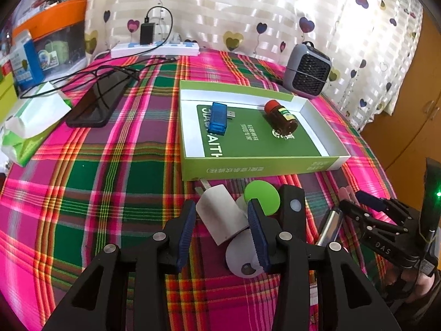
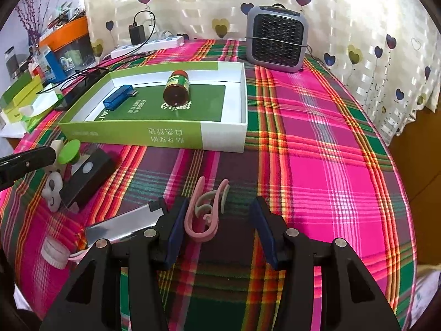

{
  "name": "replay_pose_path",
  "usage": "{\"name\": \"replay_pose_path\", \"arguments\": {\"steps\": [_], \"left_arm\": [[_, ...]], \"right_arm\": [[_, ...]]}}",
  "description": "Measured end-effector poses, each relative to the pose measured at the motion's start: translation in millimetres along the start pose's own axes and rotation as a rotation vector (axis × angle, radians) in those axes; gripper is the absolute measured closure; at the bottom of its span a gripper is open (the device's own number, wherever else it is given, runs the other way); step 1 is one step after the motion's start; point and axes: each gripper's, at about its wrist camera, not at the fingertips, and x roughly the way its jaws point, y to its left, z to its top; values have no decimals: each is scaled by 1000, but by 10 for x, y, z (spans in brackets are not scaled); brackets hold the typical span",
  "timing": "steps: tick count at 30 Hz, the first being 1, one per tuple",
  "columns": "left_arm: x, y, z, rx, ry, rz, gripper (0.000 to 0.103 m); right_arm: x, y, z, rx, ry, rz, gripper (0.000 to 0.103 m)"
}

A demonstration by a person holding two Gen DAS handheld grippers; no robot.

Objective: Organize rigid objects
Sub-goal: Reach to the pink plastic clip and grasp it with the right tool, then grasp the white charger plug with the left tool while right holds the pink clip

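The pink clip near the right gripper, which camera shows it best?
The right wrist view: the pink clip lies whole on the tablecloth between the open right gripper fingers. The left wrist view shows only a pale pink sliver beyond that gripper.

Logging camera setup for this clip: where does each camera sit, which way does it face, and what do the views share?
Left wrist: on the left gripper, angled down over its fingers at a white charger; the right gripper shows at right.
Right wrist: on the right gripper, angled down at a pink clip; a left finger enters at left.
Shared: green box, brown bottle.
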Motion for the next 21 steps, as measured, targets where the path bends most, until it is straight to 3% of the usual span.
{"name": "replay_pose_path", "arguments": {"steps": [21], "left_arm": [[178, 76, -30, 7, 41, 83, 64]], "right_arm": [[13, -7, 11, 0, 0, 4, 54]]}}
